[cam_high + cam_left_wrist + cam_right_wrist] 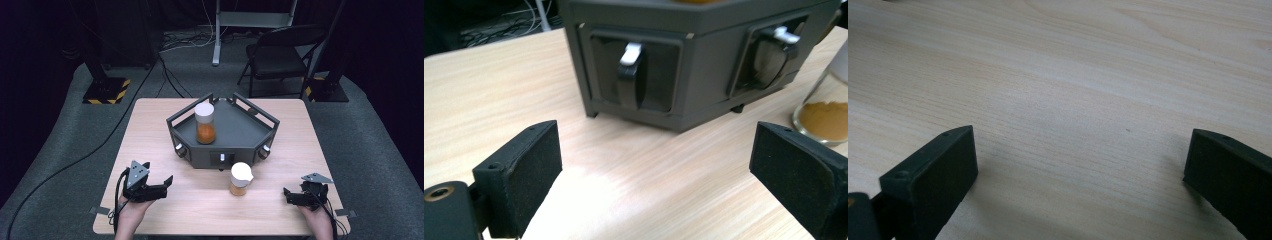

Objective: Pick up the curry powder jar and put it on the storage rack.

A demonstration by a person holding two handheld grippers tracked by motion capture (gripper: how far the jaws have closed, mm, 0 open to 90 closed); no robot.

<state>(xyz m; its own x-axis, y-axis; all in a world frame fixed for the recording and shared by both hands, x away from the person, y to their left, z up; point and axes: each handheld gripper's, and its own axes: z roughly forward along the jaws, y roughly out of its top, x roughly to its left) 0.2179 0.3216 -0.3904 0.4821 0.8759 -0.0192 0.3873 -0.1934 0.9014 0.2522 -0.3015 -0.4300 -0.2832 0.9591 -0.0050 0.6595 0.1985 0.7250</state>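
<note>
A dark grey angular rack (240, 131) stands in the middle of the wooden table (150, 130). Inside it stands a white-capped jar of orange powder (205, 123). A second such jar (240, 178) stands on the table in front of the rack, and its glass base (824, 117) appears in the left gripper view. My left gripper (166, 185) is low over the table at the front left, open and empty, facing the rack's black knobs (630, 75). My right gripper (289, 196) rests at the front right, open, with bare wood between its jaws (1078, 165).
Black knobs with white marks sit on the rack's front faces (222, 159). Beyond the table stand a folding chair (280, 55), a white stand post (217, 35) and black bases with yellow-striped edges (106, 91). Cables run over the grey floor (75, 155).
</note>
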